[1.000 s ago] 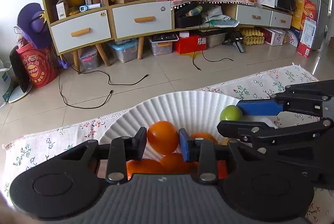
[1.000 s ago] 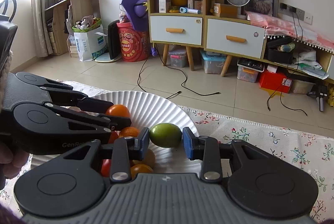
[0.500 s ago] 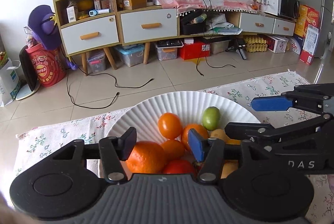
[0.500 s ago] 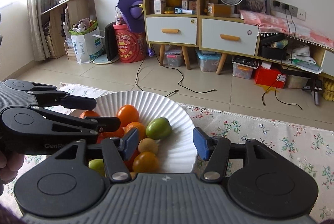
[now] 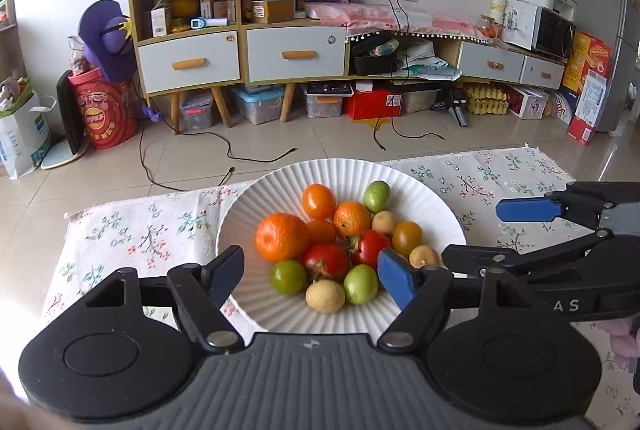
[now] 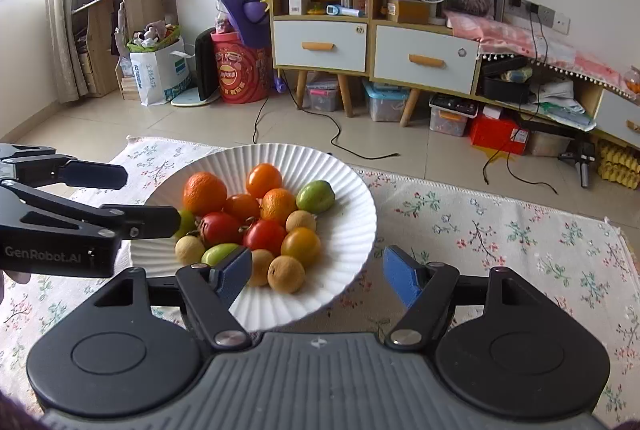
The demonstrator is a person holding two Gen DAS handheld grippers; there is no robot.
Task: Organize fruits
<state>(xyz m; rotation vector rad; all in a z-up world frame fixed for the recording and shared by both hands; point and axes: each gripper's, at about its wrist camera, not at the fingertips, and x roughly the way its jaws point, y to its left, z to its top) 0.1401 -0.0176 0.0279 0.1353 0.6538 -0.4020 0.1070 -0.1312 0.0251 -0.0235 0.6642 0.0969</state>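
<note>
A white ribbed paper plate [image 5: 340, 165] [image 6: 352, 242] holds a heap of fruit: oranges, red tomatoes, green fruits and pale yellow ones. A small orange fruit [image 5: 318, 201] [image 6: 263, 179] and a green fruit [image 5: 376, 195] [image 6: 315, 195] lie at the heap's far side. My left gripper [image 5: 310, 272] [image 6: 132, 197] hovers over the plate's near left rim. Its jaws are opening and hold nothing. My right gripper [image 6: 318, 274] [image 5: 492, 232] hovers at the near right rim, also opening, with nothing between its pads.
The plate sits on a floral cloth [image 5: 128, 230] [image 6: 500, 230] spread on a tiled floor. Black cables [image 5: 224, 153] trail across the tiles beyond it. Drawer cabinets [image 5: 296, 53], a red drum [image 5: 106, 113] and storage boxes line the far wall.
Both grippers went from shut to open. The left let go of the small orange fruit, the right let go of the green fruit. Both drew back and up from the plate.
</note>
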